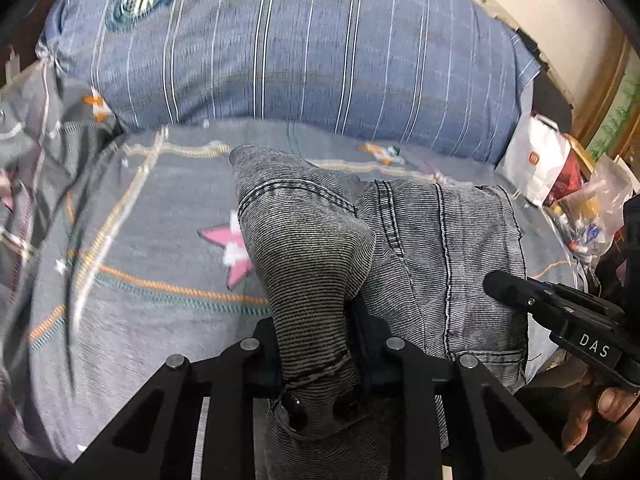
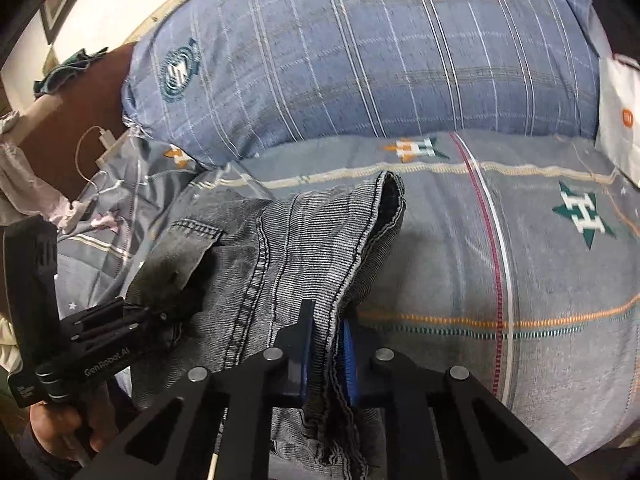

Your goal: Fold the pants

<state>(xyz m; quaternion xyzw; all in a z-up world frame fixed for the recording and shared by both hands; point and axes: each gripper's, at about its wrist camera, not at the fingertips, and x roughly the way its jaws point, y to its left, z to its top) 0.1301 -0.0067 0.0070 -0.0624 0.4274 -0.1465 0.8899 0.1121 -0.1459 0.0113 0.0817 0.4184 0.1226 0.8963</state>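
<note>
While both tools grip cloth, the grey pants (image 1: 420,248) hang partly lifted over the bed (image 1: 140,240), bunched near its middle, in front of the big blue striped pillow (image 1: 300,48) that lies along the far edge.

Left tool (image 1: 316,344): fingers pressed onto a thick fold of the pants at the waistband, two dark buttons just below the pinch. Cloth rises from the fingers in a ridge toward the pillow.

Right tool (image 2: 326,352): blue pads nearly together, pinching a stitched hem edge of the pants. From the pinch the hem runs up and away, an open cuff gaping at its far end. In the left view the same tool (image 1: 504,284) shows at the right edge, tip touching the denim, a hand (image 1: 592,412) below it.

No earlier frame given, so nothing on jaw motion.

Bed cover: grey-blue, stitched lines, a pink star (image 1: 236,252) left of the pants, a green star (image 2: 580,216) to their right.

White bag (image 1: 536,160) and a heap of clutter (image 1: 592,208) at the bed's right edge. White charger and cable (image 2: 100,148) at the left edge beside a brown headboard (image 2: 68,132).
</note>
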